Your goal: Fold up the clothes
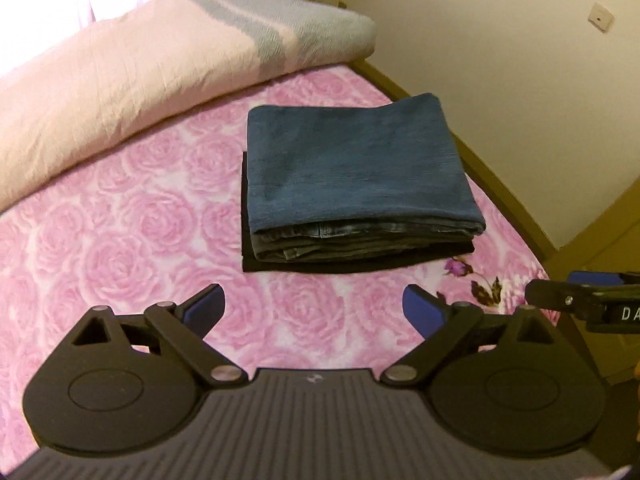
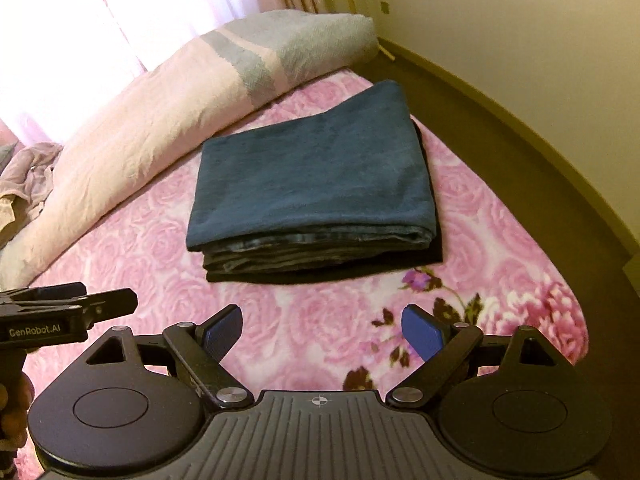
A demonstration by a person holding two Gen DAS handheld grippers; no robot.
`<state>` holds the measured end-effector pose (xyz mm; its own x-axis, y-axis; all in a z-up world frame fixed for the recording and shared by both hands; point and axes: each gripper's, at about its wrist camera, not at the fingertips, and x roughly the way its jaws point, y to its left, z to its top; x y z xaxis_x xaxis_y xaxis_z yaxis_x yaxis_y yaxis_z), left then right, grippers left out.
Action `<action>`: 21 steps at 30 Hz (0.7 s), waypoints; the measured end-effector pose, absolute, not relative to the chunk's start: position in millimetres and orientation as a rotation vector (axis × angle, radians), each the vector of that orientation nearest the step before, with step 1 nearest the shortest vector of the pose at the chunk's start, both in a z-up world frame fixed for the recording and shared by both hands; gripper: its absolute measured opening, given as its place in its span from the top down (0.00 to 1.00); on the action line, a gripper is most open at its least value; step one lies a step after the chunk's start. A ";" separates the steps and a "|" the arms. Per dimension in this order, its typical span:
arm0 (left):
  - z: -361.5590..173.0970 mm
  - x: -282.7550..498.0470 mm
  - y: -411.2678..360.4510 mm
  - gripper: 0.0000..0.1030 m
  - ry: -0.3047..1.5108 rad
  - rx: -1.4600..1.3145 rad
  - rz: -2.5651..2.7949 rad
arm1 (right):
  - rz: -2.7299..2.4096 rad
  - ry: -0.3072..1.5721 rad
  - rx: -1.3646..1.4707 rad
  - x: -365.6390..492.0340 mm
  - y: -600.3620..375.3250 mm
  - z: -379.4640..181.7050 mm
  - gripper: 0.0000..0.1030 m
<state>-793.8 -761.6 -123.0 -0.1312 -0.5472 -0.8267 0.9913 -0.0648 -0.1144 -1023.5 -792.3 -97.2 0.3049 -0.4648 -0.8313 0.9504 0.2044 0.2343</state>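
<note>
A folded pair of blue jeans (image 1: pixel 352 172) lies on top of a folded black garment (image 1: pixel 360 266) on the pink rose-patterned bed. The stack also shows in the right wrist view (image 2: pixel 312 184), with the black garment (image 2: pixel 320 276) under it. My left gripper (image 1: pixel 314 312) is open and empty, hovering just in front of the stack. My right gripper (image 2: pixel 322 334) is open and empty, also just in front of the stack. Each gripper's tip shows at the edge of the other's view: the right one (image 1: pixel 580 304) and the left one (image 2: pixel 72 308).
A rolled pink and grey quilt (image 1: pixel 140 72) lies along the far side of the bed. The wooden bed frame (image 1: pixel 500 176) and a cream wall are to the right. Crumpled clothes (image 2: pixel 24 180) lie at the far left of the right wrist view.
</note>
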 end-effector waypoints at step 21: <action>-105.1 -806.8 -707.1 0.03 0.781 0.687 -1.480 | -1.127 0.700 0.751 -1030.2 -742.9 -72.4 0.13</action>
<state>-806.8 -707.1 -105.1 -0.0576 -0.5924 -0.8036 0.9977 -0.0051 -0.0677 -1030.2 -742.9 -72.4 0.2779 -0.5227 -0.8060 0.9541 0.2478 0.1682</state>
